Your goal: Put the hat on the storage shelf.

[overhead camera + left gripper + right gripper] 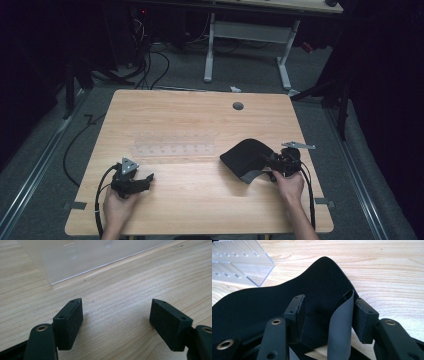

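The black flexible sheet (246,157) lies on the table (200,200) at about 4 o'clock, one edge curled up grey. It looks thin, light and floppy, likely to sag, so that folded edge seems the best hold. The right gripper (329,311) straddles that fold, jaws not yet clenched. The left gripper (116,315) sits released at 8 o'clock. The clear slotted rack (175,143) appears empty.

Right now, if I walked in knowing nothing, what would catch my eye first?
Probably the floppy black sheet at the right of the wooden table, with a grey fold of it standing between the jaws of the right claw. Next, the clear plastic rack lying mid-table, and the left claw resting open near the front edge.
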`<state>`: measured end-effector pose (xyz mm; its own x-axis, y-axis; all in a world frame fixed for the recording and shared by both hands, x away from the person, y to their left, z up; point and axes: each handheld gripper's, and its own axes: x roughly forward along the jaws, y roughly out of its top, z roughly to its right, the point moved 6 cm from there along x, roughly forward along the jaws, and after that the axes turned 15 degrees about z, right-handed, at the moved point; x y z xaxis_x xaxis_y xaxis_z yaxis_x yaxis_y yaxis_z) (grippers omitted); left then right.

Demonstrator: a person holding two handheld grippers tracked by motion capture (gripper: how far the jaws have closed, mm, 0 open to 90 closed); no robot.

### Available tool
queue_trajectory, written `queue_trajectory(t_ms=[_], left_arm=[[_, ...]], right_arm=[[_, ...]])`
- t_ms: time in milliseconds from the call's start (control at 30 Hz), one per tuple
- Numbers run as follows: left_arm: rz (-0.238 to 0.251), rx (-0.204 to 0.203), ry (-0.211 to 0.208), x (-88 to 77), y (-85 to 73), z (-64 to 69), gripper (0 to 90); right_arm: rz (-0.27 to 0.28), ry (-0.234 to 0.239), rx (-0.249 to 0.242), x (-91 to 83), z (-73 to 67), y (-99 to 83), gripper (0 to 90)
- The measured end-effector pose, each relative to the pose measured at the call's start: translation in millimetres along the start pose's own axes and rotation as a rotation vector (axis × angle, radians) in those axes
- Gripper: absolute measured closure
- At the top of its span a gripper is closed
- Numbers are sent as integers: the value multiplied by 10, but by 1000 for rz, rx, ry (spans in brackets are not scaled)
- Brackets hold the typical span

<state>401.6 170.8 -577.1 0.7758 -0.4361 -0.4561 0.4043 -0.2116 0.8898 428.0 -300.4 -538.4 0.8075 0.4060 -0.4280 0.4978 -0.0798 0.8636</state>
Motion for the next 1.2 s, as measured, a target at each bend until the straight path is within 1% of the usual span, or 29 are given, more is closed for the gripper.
queue_trajectory(t_ms=[67, 233, 300, 433, 467, 567, 767, 800, 933, 1033, 1067, 1200], left_arm=[[0, 0, 0, 0, 0, 0, 273], [0, 1, 0, 0, 0, 0, 273], [-2, 1, 0, -2, 0, -1, 273], [-2, 1, 1, -2, 0, -1, 273], [-1, 1, 0, -1, 0, 0, 273], [0, 1, 0, 0, 0, 0, 273], [0, 0, 0, 0, 0, 0, 273], [0, 0, 0, 0, 0, 0, 273], [0, 1, 0, 0, 0, 0, 273], [0, 0, 0, 0, 0, 0, 273], [0, 0, 0, 0, 0, 0, 273], [0, 1, 0, 0, 0, 0, 273]], right_arm=[[-1, 9, 15, 19, 12, -7, 504], [-4, 28, 31, 39, 8, -15, 528], [-10, 41, 49, 59, 9, -28, 552], [-11, 49, 50, 68, 8, -34, 582], [-4, 56, 52, 63, 8, -27, 611], [-3, 59, 50, 54, 10, -22, 637], [-9, 82, 53, 35, 21, -28, 721], [-9, 93, 57, 33, 18, -29, 741], [-7, 104, 61, 27, 16, -30, 768], [-4, 121, 64, 18, 15, -31, 796], [0, 136, 63, 5, 11, -29, 813], [5, 151, 67, -20, 7, -28, 831]])
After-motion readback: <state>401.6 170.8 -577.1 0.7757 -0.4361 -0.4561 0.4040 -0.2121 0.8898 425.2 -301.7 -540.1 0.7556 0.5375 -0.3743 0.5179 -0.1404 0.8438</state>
